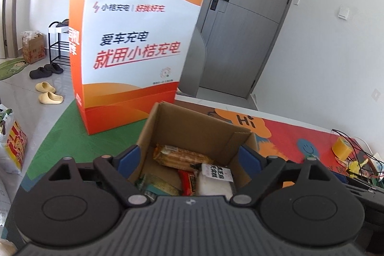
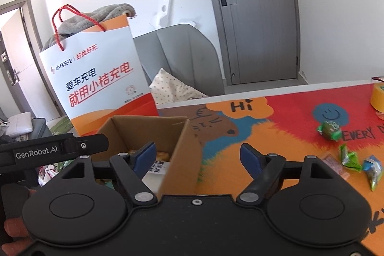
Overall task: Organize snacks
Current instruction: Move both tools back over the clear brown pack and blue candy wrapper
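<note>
Both tools, left tool (image 1: 190,157) and right tool (image 2: 198,155), are spread, holding nothing. The right one could bump the brown cardboard box (image 2: 177,136) when reaching for the green-wrapped candies (image 2: 348,157) at 3 o'clock.

Left gripper (image 1: 192,157): jaws spread wide, nothing between the blue pads, tilted down over the open cardboard box (image 1: 192,126).
Right gripper (image 2: 199,155): jaws apart and empty, straddling the box's right wall.
Hand (image 2: 12,232): fingers show left of the box, at the frame's lower corner.

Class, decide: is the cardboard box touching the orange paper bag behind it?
Cannot tell. In both wrist views the cardboard box overlaps the orange paper bag; neither shows contact or gap.
</note>
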